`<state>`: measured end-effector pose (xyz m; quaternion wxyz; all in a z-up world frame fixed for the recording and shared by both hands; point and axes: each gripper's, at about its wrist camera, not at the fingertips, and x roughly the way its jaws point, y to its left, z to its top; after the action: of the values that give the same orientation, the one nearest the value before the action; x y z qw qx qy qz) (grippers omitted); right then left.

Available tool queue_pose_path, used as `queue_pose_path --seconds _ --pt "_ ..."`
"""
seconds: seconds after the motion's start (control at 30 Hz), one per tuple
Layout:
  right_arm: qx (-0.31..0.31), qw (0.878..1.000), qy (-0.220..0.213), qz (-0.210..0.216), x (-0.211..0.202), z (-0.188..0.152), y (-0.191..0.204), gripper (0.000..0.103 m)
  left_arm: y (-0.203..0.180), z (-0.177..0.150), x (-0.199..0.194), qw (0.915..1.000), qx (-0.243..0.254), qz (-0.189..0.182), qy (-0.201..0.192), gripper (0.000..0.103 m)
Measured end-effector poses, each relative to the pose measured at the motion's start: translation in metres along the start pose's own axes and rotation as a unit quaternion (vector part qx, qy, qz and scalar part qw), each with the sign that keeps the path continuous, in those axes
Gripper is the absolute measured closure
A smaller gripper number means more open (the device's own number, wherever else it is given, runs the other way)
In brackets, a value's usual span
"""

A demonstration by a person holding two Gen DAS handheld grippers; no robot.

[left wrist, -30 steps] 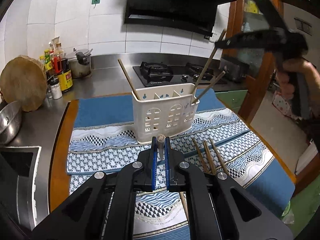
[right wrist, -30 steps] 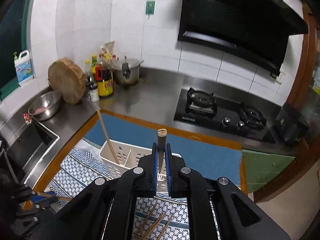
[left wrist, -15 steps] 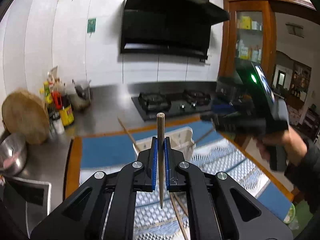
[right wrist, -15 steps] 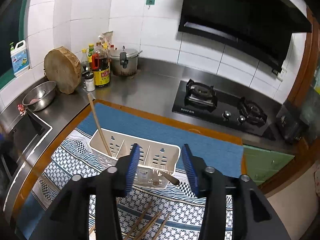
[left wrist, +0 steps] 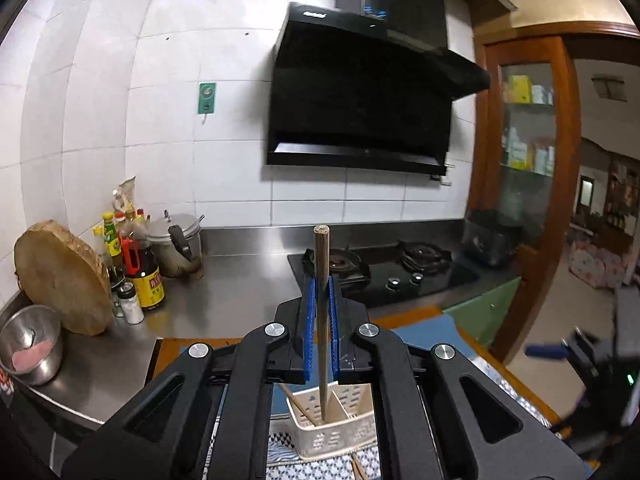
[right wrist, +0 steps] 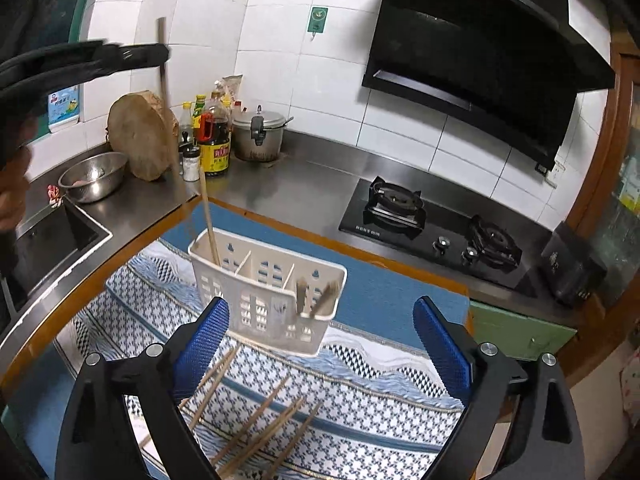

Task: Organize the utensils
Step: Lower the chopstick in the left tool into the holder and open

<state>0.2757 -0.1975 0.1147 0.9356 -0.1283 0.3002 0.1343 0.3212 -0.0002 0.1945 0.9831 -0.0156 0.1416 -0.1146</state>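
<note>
My left gripper (left wrist: 320,300) is shut on a wooden chopstick (left wrist: 321,280), held upright with its tip over the white caddy (left wrist: 344,436). In the right wrist view that gripper (right wrist: 152,54) shows at upper left with the chopstick (right wrist: 166,112) hanging above the caddy's left end. My right gripper (right wrist: 320,344) is open and empty, just in front of the white caddy (right wrist: 264,300). The caddy holds one chopstick (right wrist: 210,220) in its left compartment and two more (right wrist: 316,296) in its right one. Several loose chopsticks (right wrist: 256,424) lie on the patterned cloth (right wrist: 360,392).
A gas hob (right wrist: 436,228) sits behind the cloth at right. Sauce bottles (right wrist: 212,140), a pressure cooker (right wrist: 258,134), a round wooden board (right wrist: 138,140) and a steel bowl (right wrist: 94,176) stand at back left. A sink (right wrist: 52,240) is at the left.
My right gripper opened and let its chopstick drop into the caddy's right compartment. My left gripper lifted its chopstick off the cloth and carried it up over the caddy.
</note>
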Motion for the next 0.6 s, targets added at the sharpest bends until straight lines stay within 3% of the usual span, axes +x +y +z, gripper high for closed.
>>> queue_pose_path --seconds 0.27,0.6 --pt "0.017 1.000 0.023 0.009 0.015 -0.030 -0.008 0.012 0.015 -0.030 0.044 0.9984 -0.026 0.008 0.050 0.098" --pt "0.049 0.997 0.051 0.025 0.018 -0.080 -0.003 0.012 0.022 -0.053 0.057 0.9960 -0.028 0.008 0.084 0.095"
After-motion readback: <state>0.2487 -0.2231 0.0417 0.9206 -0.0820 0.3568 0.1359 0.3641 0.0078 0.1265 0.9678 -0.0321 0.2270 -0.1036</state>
